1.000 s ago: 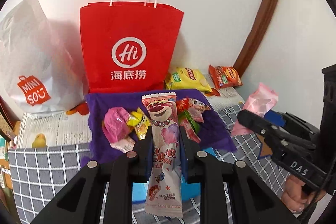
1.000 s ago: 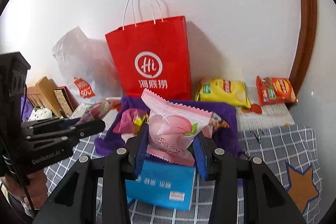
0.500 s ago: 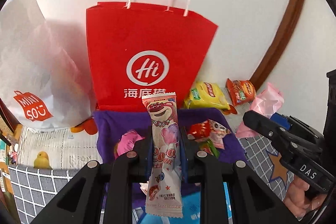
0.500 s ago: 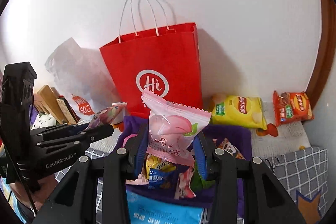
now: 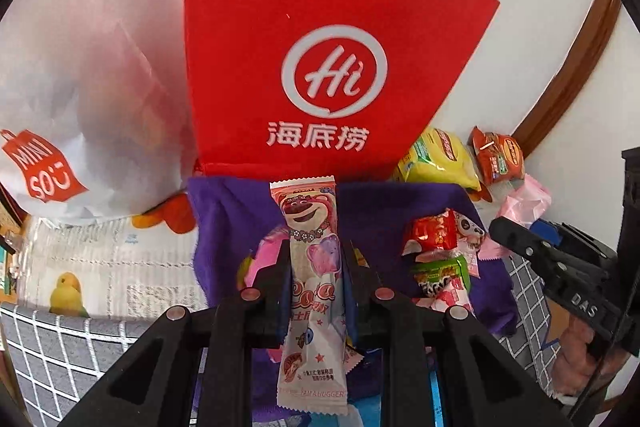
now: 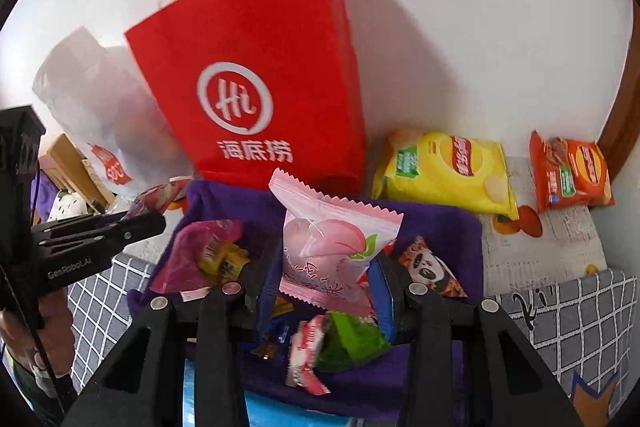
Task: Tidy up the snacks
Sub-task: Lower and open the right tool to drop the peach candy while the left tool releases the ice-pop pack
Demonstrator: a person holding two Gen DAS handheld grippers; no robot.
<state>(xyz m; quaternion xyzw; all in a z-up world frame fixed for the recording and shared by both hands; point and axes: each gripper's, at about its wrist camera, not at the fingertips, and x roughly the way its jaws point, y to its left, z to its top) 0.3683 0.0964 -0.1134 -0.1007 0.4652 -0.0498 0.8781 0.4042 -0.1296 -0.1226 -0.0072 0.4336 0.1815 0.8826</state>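
Left gripper (image 5: 316, 267) clamped on long bear-print snack pack (image 5: 312, 287), upright between the jaws, "HUGGER" readable at bottom seam. Right gripper (image 6: 324, 267) clamped on pink peach snack packet (image 6: 332, 247), zigzag-cut top edge, tilted slightly left. Both held over purple fabric bag (image 6: 440, 227), fuzzy cloth, open, holding loose snacks: panda-print packet (image 6: 428, 267), green wrapper (image 6: 352, 339), magenta pouch (image 6: 192, 255). Behind it, red paper bag (image 5: 320, 67) upright, white "Hi" circle logo plus Chinese characters, white cord handles. White plastic bag (image 5: 60, 87) left of it, red "MINISO" tag. Yellow chip bag (image 6: 448, 175) and orange chip bag (image 6: 568, 171) lie against white wall (image 6: 460, 27). Grey grid tablecloth (image 6: 580, 315) underneath; printed mat with yellow bird (image 5: 68, 291). Brown curved wood trim (image 5: 568, 67) at right.
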